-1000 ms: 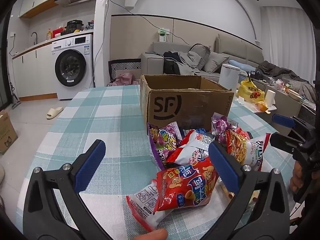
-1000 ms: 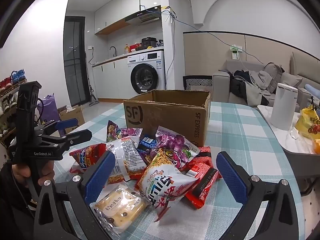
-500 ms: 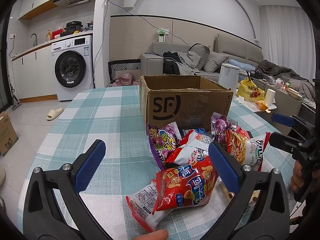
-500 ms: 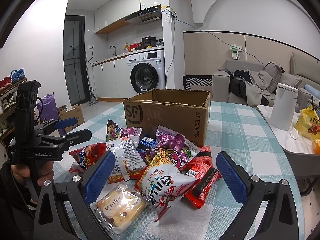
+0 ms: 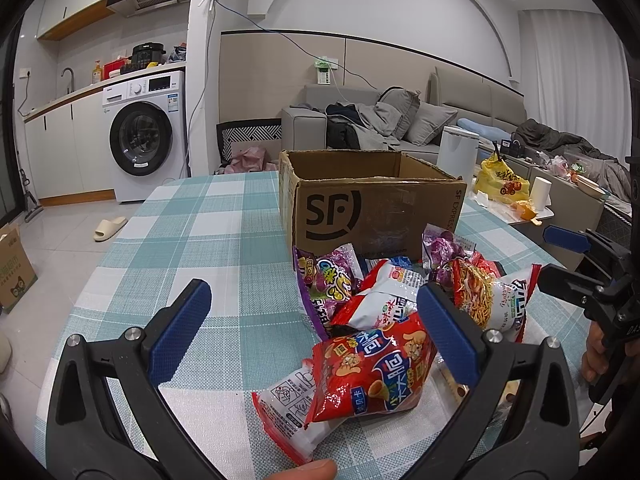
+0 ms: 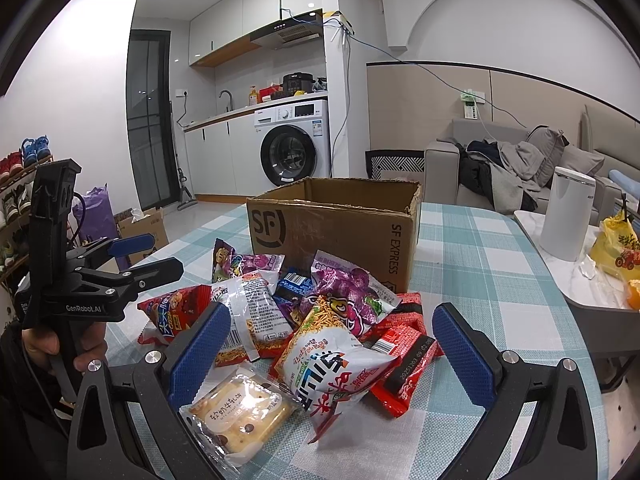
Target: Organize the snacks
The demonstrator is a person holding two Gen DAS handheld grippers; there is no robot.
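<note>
Checked cloth covers the table (image 5: 208, 216); snack bags (image 6: 320, 320) lie piled mid-frame, before the cardboard box (image 6: 340, 224); left gripper (image 5: 316, 336) and right gripper (image 6: 332, 344) both gape wide, holding nothing; bags look light, soft, slippery; pinch a crimped edge; bottom bags stay hidden.

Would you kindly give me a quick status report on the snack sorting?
Left gripper open, right gripper open, both empty. Pile of colourful plastic snack packets on the checked tablecloth, before the open brown cardboard box. Nothing blocking.
</note>
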